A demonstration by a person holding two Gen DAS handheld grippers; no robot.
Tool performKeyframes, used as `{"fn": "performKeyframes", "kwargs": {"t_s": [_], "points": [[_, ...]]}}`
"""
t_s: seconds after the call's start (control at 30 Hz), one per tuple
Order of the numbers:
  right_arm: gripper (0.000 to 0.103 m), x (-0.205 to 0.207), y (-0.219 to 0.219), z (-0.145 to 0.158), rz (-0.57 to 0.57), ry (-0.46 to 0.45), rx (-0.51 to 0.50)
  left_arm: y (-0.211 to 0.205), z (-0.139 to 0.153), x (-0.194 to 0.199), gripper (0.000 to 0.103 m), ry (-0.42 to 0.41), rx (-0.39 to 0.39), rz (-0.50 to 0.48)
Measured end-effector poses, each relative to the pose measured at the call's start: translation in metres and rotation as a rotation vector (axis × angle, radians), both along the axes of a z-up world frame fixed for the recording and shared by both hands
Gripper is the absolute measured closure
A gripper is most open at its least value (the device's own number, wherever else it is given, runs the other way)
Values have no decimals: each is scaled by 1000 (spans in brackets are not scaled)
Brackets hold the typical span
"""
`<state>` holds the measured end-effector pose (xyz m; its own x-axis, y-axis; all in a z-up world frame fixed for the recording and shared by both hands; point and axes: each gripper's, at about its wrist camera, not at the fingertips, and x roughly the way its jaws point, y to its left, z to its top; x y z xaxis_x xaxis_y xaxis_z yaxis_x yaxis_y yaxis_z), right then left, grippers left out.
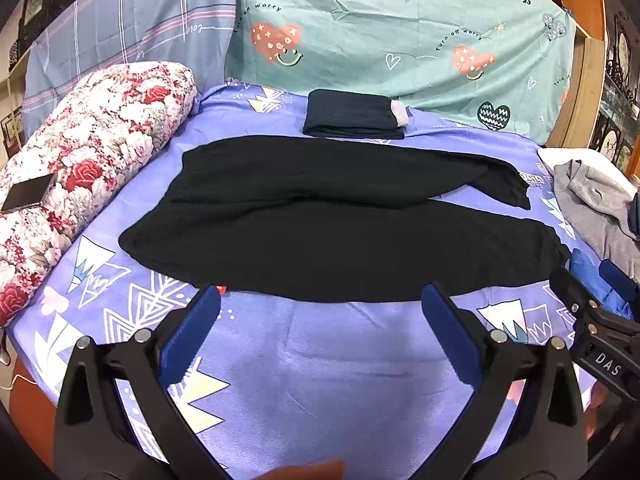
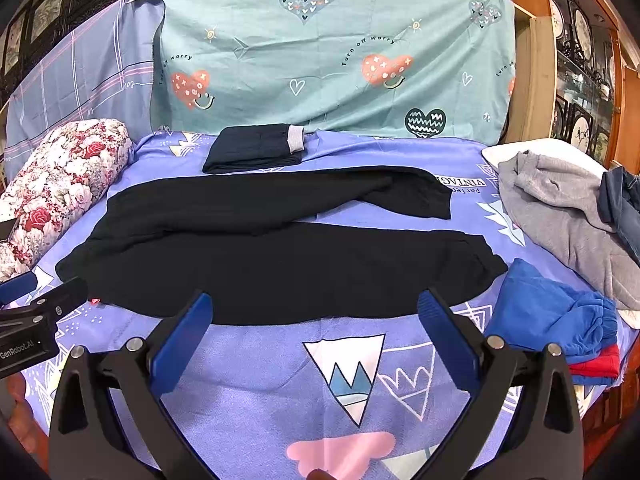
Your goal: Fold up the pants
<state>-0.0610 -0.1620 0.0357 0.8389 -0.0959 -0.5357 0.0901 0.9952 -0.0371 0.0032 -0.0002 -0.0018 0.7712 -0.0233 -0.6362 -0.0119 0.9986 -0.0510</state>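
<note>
Black pants point(image 1: 340, 232) point(image 2: 272, 252) lie spread flat on the purple patterned sheet point(image 1: 332, 380) point(image 2: 272, 380), waist to the left, both legs running right with a gap between their ends. My left gripper point(image 1: 320, 304) stands open just in front of the near edge of the pants, nothing between its blue pads. My right gripper point(image 2: 316, 308) is also open at the near edge, over the near leg. The right gripper shows at the right edge of the left wrist view point(image 1: 600, 292), and the left gripper at the left edge of the right wrist view point(image 2: 36, 308).
Folded dark pants point(image 1: 356, 114) point(image 2: 256, 152) rest at the back of the bed. A floral bolster point(image 1: 80, 168) point(image 2: 60, 184) with a phone point(image 1: 28, 192) lies left. Grey clothing point(image 2: 560, 216) and blue and red garments point(image 2: 560, 320) are piled right. Teal sheet point(image 1: 400, 28) hangs behind.
</note>
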Motion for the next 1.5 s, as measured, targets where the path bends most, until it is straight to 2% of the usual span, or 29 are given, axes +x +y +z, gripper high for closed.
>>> {"fn": "performKeyframes", "kwargs": {"t_s": [1.5], "points": [[1,1,-2,-13,0,10,7,-3,-10,0,2,8,11,-7]]}}
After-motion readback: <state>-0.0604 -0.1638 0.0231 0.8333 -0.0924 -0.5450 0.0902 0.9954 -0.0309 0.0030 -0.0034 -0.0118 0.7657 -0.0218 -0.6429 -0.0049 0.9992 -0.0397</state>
